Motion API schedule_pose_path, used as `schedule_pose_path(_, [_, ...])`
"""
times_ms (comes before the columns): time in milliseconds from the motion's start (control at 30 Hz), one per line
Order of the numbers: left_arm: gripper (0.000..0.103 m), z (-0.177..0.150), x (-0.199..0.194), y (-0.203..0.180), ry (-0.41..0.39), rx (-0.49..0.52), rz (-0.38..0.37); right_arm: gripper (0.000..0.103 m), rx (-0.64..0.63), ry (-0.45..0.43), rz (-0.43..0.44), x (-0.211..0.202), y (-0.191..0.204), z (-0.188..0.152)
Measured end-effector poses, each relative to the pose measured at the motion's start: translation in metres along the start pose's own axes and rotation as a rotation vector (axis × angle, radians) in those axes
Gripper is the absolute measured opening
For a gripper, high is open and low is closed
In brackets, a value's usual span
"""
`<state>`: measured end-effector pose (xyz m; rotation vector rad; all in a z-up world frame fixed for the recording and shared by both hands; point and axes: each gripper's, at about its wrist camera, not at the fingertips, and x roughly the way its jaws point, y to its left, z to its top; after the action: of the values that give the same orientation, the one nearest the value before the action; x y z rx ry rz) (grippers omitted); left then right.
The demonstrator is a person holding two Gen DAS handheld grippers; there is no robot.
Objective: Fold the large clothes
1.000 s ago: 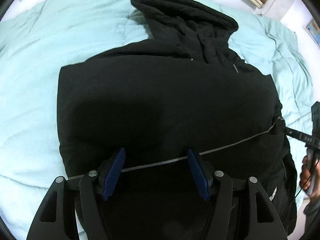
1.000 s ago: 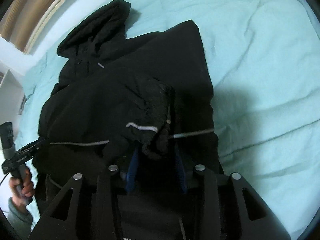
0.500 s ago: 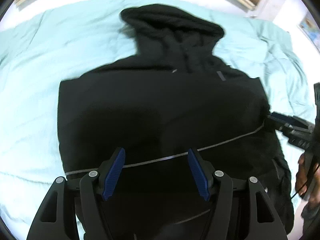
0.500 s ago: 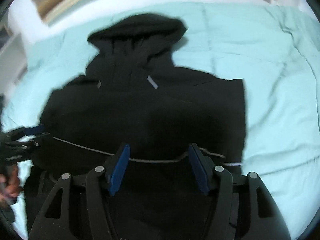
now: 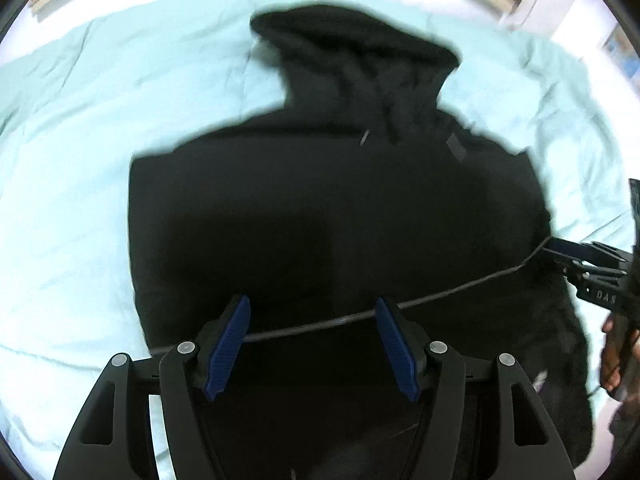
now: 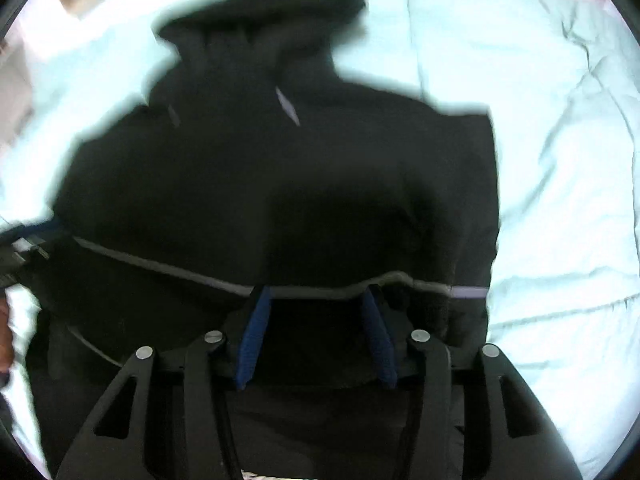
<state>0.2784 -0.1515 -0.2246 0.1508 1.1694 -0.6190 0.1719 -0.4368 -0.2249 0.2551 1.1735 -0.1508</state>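
Jacket (image 5: 332, 216) lies flat on the teal duvet (image 5: 80, 160), hood away, left gripper (image 5: 312, 344) spread and empty above the hem stripe (image 5: 440, 298), right gripper (image 6: 316, 336) just closing slightly but empty; bite both hem corners evenly before folding up.

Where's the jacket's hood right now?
The hood lies at the far end of the black jacket on the light blue bedding, top centre in both wrist views, beyond the open fingers.
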Motion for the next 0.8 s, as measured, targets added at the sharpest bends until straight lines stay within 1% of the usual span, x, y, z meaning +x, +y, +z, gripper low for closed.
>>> schedule_pose_path(33, [0.067,0.003,-0.006,0.003,-0.021,-0.01,-0.01,0.064,0.002,-0.035,0.004,-0.009,0.0,0.006])
schedule_pose_path(67, [0.067,0.009,-0.01,0.009,-0.046,-0.039,-0.016,0.067,0.003,-0.065,-0.013,-0.014,0.0,0.012])
schedule_pose_path(100, [0.067,0.012,-0.01,0.014,-0.055,-0.061,-0.017,0.069,-0.001,-0.094,-0.05,-0.016,0.0,0.021])
schedule_pose_path(133, [0.067,0.015,-0.006,0.02,-0.054,-0.085,-0.013,0.069,-0.006,-0.098,-0.068,-0.012,-0.002,0.029])
schedule_pose_path(167, [0.067,0.019,-0.001,0.026,-0.047,-0.103,-0.001,0.069,-0.006,-0.088,-0.09,-0.002,-0.005,0.035])
schedule_pose_path(233, [0.067,0.022,0.019,0.041,-0.013,-0.131,0.037,0.069,0.023,-0.044,-0.103,0.023,-0.013,0.039])
schedule_pose_path(267, [0.067,0.02,0.026,0.044,0.008,-0.132,0.058,0.069,0.042,0.0,-0.097,0.04,-0.019,0.038])
schedule_pose_path(300, [0.068,0.018,0.042,0.049,0.047,-0.123,0.112,0.069,0.058,0.044,-0.073,0.057,-0.02,0.034])
schedule_pose_path(333, [0.073,0.015,0.053,0.052,0.07,-0.118,0.138,0.069,0.062,0.062,-0.059,0.066,-0.025,0.029])
schedule_pose_path(367, [0.075,0.014,0.059,0.055,0.072,-0.129,0.135,0.069,0.045,0.052,-0.065,0.072,-0.024,0.024])
schedule_pose_path(400, [0.075,0.015,0.062,0.058,0.074,-0.146,0.131,0.069,0.015,0.037,-0.086,0.075,-0.021,0.022])
schedule_pose_path(467, [0.076,0.018,0.06,0.061,0.07,-0.184,0.122,0.07,0.0,0.035,-0.11,0.076,-0.017,0.021])
schedule_pose_path(533, [0.076,0.018,0.056,0.06,0.056,-0.196,0.12,0.07,0.015,0.045,-0.095,0.074,-0.019,0.022])
schedule_pose_path(600, [0.076,0.02,0.046,0.058,0.047,-0.189,0.116,0.07,0.034,0.063,-0.054,0.066,-0.023,0.025])
schedule_pose_path(667, [0.075,0.031,0.032,0.055,0.017,-0.182,0.089,0.07,0.046,0.054,-0.007,0.049,-0.028,0.031])
schedule_pose_path(700, [0.075,0.041,0.018,0.054,-0.029,-0.18,0.071,0.07,0.052,0.033,0.026,0.037,-0.031,0.036])
schedule_pose_path(733, [0.075,0.05,0.006,0.053,-0.068,-0.178,0.068,0.07,0.056,0.014,0.046,0.026,-0.034,0.044])
schedule_pose_path(800, [0.075,0.072,-0.009,0.05,-0.13,-0.173,0.062,0.07,0.061,-0.047,0.062,0.005,-0.04,0.065])
